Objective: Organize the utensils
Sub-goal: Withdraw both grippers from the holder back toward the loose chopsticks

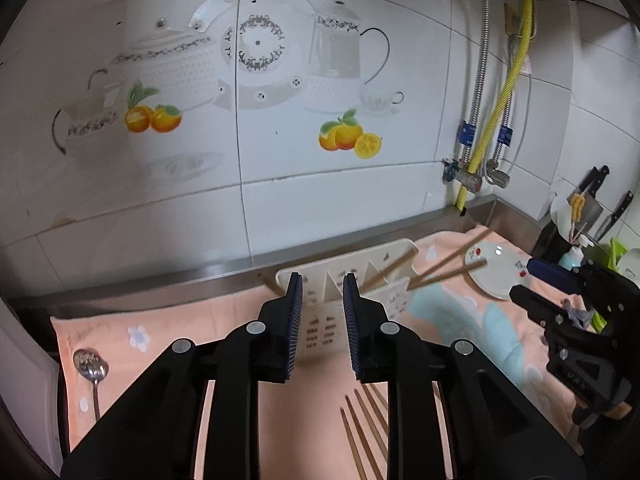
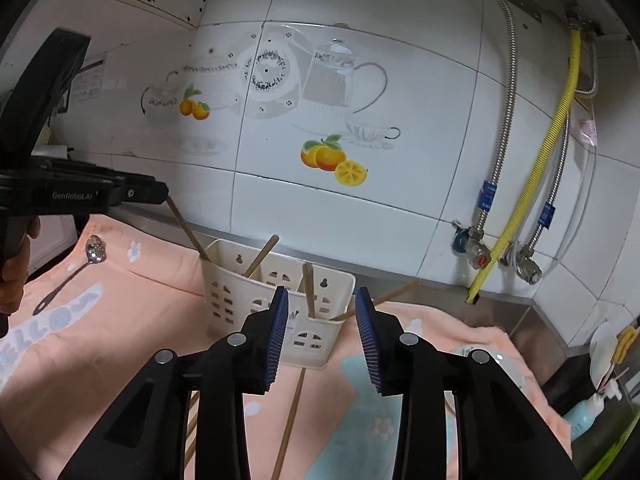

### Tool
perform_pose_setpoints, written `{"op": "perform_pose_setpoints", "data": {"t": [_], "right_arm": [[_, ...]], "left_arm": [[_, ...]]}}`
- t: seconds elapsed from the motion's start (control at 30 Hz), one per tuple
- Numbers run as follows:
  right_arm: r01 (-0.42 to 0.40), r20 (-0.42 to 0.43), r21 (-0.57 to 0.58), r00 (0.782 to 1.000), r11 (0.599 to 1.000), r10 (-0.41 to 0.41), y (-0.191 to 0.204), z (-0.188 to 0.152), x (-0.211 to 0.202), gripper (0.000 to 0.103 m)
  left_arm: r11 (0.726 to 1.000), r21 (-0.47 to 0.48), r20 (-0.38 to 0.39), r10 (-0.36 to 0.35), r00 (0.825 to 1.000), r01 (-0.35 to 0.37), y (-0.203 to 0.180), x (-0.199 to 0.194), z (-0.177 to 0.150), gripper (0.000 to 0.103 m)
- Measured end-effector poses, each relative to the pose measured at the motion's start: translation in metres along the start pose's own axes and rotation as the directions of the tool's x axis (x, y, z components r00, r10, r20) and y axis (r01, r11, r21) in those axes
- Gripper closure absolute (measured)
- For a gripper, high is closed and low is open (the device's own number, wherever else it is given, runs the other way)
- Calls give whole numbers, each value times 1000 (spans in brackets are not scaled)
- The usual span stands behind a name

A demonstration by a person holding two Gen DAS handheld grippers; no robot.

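Several loose chopsticks (image 1: 362, 432) lie on the peach towel (image 1: 168, 320) nearest the viewer, at about 5 o'clock just under the left gripper (image 1: 322, 292), their long axes running from near to far and slightly to the left. The left gripper's jaws stand narrowly apart with nothing between them. In the right wrist view, one more single chopstick (image 2: 290, 420) lies on the towel at 6 o'clock below the right gripper (image 2: 322, 306), its long axis also running near to far; that gripper's jaws are a little wider apart and likewise empty. Just beyond both grippers, at 12 o'clock, stands the white utensil caddy (image 2: 256, 300), with chopsticks (image 2: 308, 288) already leaning in its compartments. A metal spoon (image 1: 91, 368) lies well to the left on the towel, at about 9 o'clock from the left gripper, bowl away from the viewer and handle toward the viewer. To the right, at 2 o'clock from the left gripper, a white plate (image 1: 498, 268) rests on the towel. Farthest back runs the steel worktop (image 1: 180, 280) edge and the tiled wall. Judging by position, the left gripper is nearer the bundle of chopsticks and the spoon; the right is nearer the single chopstick, and either would need to tip downward and toward the viewer to reach them.
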State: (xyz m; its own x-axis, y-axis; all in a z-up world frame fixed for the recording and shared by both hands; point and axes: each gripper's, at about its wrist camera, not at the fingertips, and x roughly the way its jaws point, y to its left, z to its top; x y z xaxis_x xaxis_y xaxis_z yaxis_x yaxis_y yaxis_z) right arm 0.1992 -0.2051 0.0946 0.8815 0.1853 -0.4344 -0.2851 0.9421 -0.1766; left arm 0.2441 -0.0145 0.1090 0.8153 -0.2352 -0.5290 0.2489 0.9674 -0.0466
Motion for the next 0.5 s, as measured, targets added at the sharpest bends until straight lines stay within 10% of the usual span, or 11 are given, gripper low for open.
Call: {"op": "perform_pose_setpoints", "data": {"t": [0.13,0.5], "right_arm": [[-22,-4,17,1000,1000,23,0,-15,-14,68],[-91,-87,51,992,995,95,11,-76,-34,69]], "left_arm": [[1000,-2,-3,6,1000,-6,0,-11,-19,66],[1000,-24,-88,-13,996,11,-2,-23,-91,65]]}}
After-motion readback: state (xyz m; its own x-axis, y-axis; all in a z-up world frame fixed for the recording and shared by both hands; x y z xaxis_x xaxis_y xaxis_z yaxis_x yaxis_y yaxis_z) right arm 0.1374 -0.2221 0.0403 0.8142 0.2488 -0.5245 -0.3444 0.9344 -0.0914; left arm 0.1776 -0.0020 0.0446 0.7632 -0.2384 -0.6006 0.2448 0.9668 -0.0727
